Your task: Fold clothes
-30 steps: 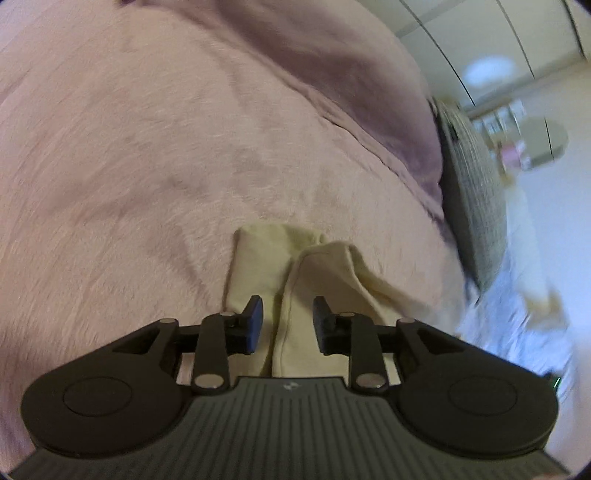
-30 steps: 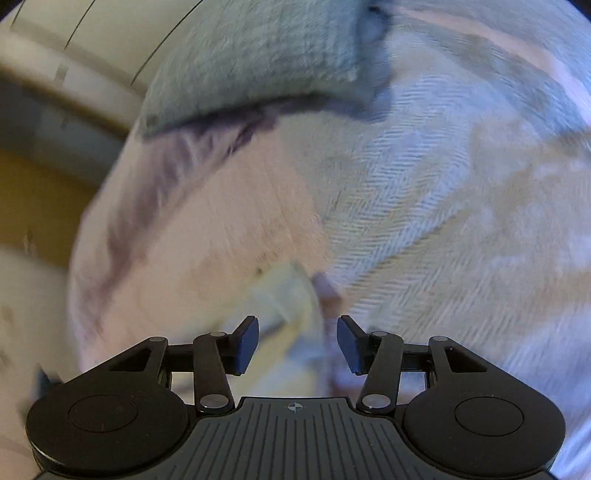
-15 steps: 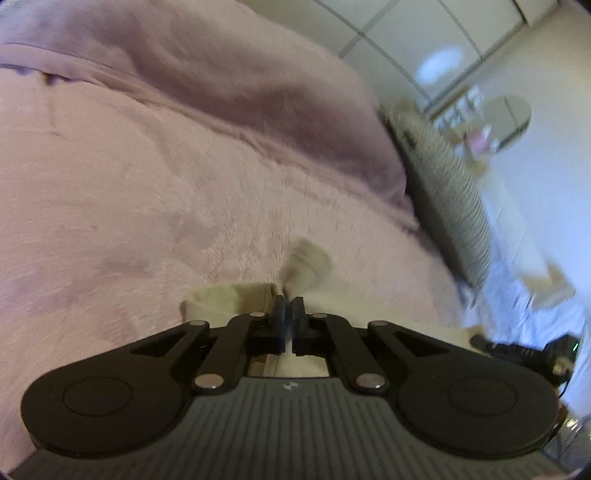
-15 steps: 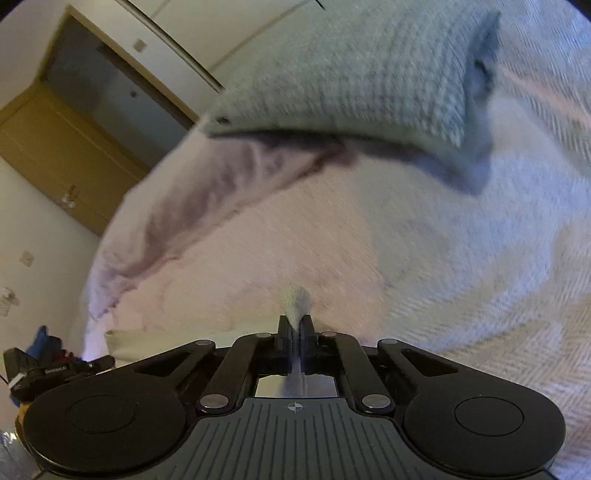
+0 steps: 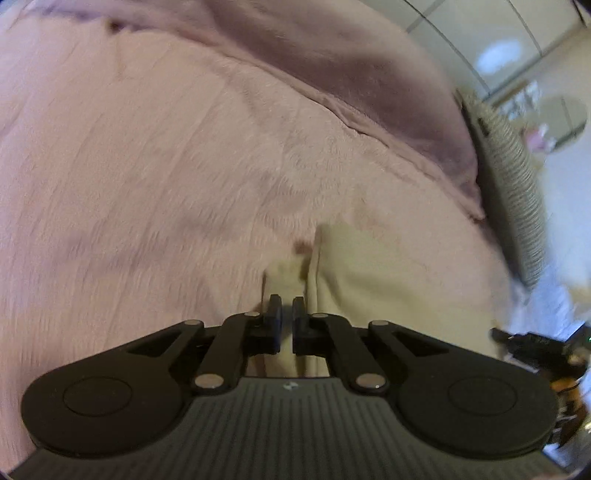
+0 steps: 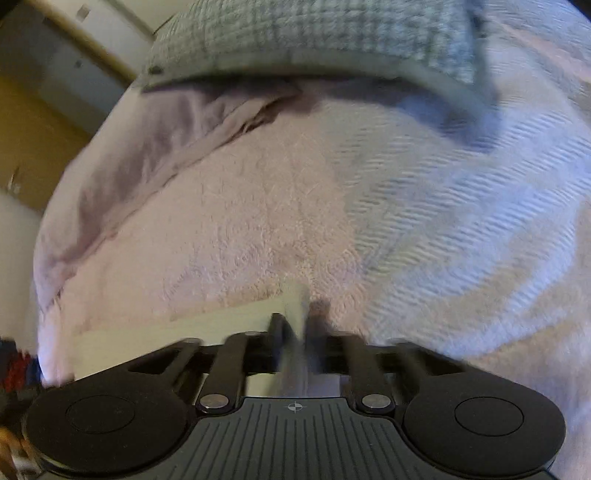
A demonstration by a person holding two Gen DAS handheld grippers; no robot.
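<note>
A cream garment [image 5: 388, 280] lies on a pink fleece blanket [image 5: 147, 177]. In the left wrist view my left gripper [image 5: 287, 306] sits over its left edge, jaws slightly parted with a strip of cream cloth showing between and ahead of them. In the right wrist view the garment [image 6: 192, 332] stretches left from my right gripper [image 6: 297, 325], whose jaws are blurred and a little apart with a cream fold [image 6: 295, 295] standing between them. Whether either gripper still pinches the cloth is unclear.
A mauve folded blanket [image 5: 351, 74] lies beyond the garment. A grey checked pillow [image 6: 314, 33] sits at the bed's head, over a white woven bedspread [image 6: 461, 221]. The other gripper [image 5: 535, 343] shows at the right edge. Wardrobe doors [image 5: 498, 22] stand behind.
Both grippers closed on the cream garment half a second ago; now their jaws have parted slightly. The garment now lies spread wider and flatter on the pink blanket.
</note>
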